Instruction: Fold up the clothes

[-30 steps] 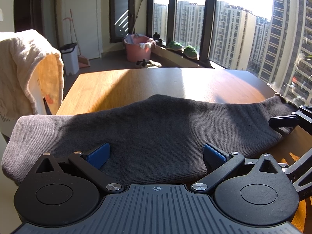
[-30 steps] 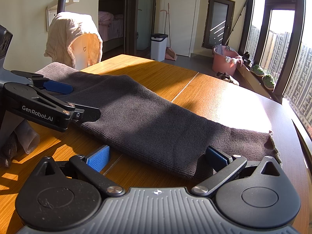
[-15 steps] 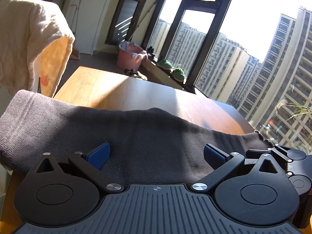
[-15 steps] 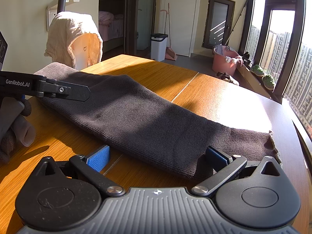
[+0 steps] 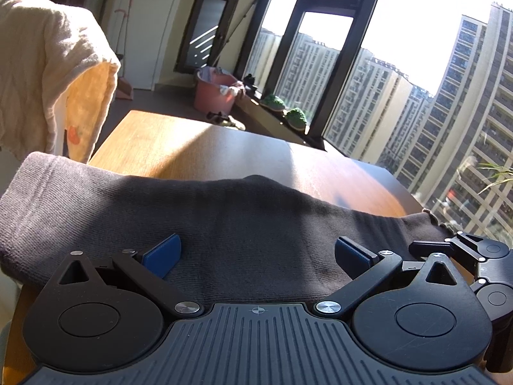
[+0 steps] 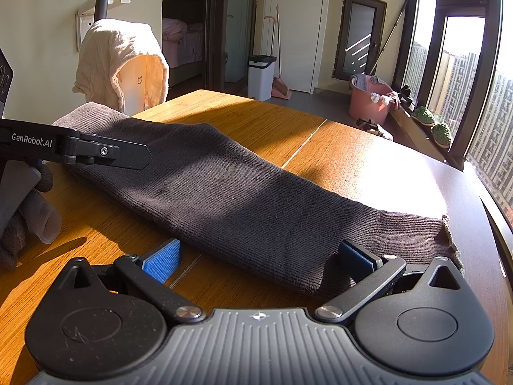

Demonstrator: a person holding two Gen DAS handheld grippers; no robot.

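Across the sunlit wooden table (image 6: pixel 256 122) we see a long dark grey knitted garment (image 6: pixel 243 199) lying flat, stretched from the left edge toward the right edge by the window. Our left gripper (image 5: pixel 256 253) sits low over the garment's left part, its blue-padded fingers (image 5: pixel 162 253) spread wide with the fabric between them, not pinched. Our right gripper (image 6: pixel 258 256) rests at the near edge of the garment's frayed right end, its fingers (image 6: pixel 162 258) also spread; one pad lies over bare wood, the other against the cloth. Beyond the left edge, a cream towel (image 6: pixel 121 61) is draped over a white appliance. A pink bucket (image 6: pixel 368 102) stands on the floor by the window.
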